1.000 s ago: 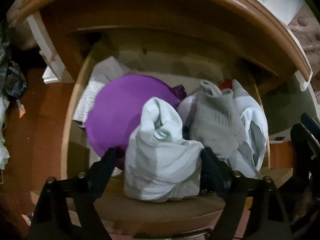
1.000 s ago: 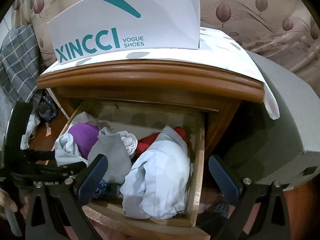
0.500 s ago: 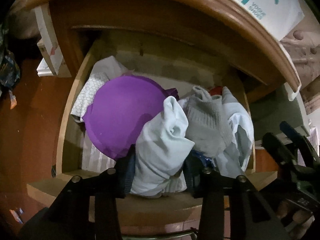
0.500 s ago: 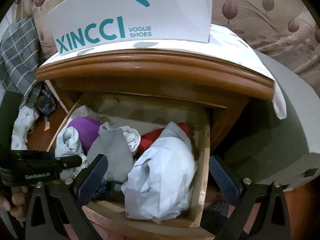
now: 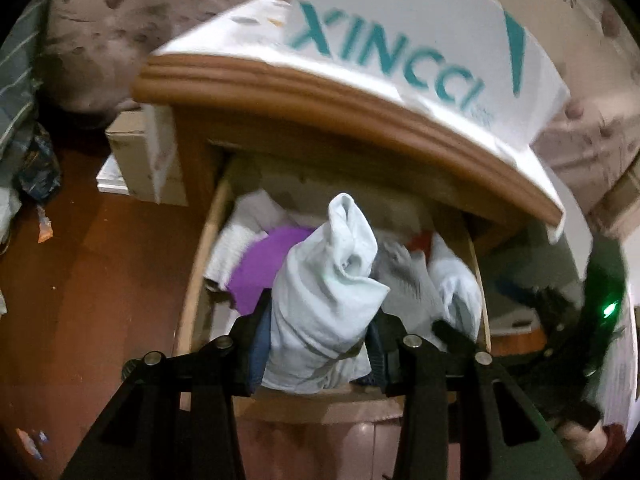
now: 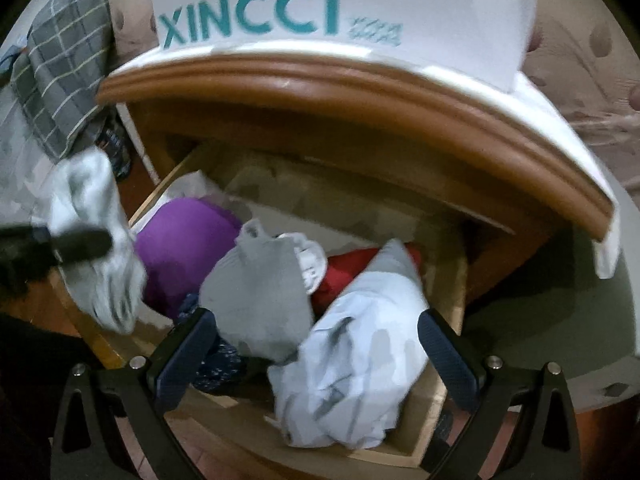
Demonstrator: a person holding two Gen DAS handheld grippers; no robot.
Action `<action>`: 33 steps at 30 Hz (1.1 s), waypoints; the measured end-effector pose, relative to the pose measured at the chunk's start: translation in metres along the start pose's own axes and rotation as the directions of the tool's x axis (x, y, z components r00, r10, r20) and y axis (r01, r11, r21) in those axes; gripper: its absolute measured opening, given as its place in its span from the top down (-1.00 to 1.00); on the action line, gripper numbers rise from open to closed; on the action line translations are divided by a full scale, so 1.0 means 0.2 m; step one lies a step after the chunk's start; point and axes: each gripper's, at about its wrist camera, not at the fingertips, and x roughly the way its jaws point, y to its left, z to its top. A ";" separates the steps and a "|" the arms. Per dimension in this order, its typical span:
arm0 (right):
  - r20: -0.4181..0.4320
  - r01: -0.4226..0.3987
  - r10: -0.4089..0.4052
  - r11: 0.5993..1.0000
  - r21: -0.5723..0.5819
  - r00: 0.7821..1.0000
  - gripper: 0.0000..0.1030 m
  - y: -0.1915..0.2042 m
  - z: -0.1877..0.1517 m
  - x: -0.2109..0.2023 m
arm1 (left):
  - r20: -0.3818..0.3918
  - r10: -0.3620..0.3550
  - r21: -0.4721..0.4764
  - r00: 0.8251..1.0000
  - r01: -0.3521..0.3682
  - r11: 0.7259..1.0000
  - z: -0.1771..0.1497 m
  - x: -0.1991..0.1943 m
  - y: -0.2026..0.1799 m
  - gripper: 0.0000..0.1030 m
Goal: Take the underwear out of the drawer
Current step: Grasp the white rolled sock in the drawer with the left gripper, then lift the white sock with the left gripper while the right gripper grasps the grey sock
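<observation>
The left gripper [image 5: 318, 344] clenches pale underwear [image 5: 328, 300], lifted above the near-left of the open drawer [image 6: 436, 392]. The right gripper [image 6: 316, 352] hangs released over its purple [image 6: 188, 248], grey [image 6: 260, 292] and red clothes [image 6: 348, 272]. A shoe box [image 6: 420, 8] tops the wooden nightstand [image 6: 320, 84].

My right gripper [image 6: 318, 344] hangs over the open drawer [image 6: 452, 312] with its jaws spread wide, nothing pressed between them, above a grey garment [image 6: 260, 292] and a pale crumpled one [image 6: 360, 356] by the drawer's front right corner. A purple piece [image 6: 184, 248] lies toward the left side and a red one [image 6: 344, 276] further back. At the drawer's left edge my left gripper [image 6: 76, 244] grips a bunched white underwear piece [image 6: 100, 248], raised above the drawer's side wall.
</observation>
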 end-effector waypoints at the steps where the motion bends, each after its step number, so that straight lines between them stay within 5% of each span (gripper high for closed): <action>1: -0.008 -0.008 0.007 1.000 -0.005 1.000 -1.00 0.01 0.01 0.01 | 0.012 0.000 -0.005 1.000 0.000 1.000 0.01 -0.01 0.01 0.26; 7: -0.066 -0.006 0.003 0.999 -0.048 0.998 -0.98 0.12 0.08 0.12 | 0.044 0.010 -0.039 0.999 -0.008 0.999 0.05 -0.05 0.07 0.26; 11: -0.137 -0.021 0.015 0.999 -0.042 0.990 -0.69 0.14 0.09 0.21 | 0.066 0.000 -0.048 0.998 0.003 0.999 0.06 -0.08 0.09 0.26; 20: -0.222 -0.046 0.034 0.998 -0.052 0.975 -0.69 0.21 0.08 0.34 | 0.072 -0.018 -0.071 0.997 0.023 0.997 0.06 -0.09 0.11 0.25; 22: -0.236 -0.047 0.035 0.998 -0.045 0.971 -0.44 0.22 0.08 0.36 | 0.071 -0.014 -0.083 0.997 0.020 0.996 0.06 -0.09 0.11 0.25; 33: -0.178 -0.108 0.111 0.994 0.030 0.978 -0.08 0.15 0.05 0.30 | 0.073 0.004 -0.105 0.997 0.004 0.994 0.06 -0.08 0.13 0.25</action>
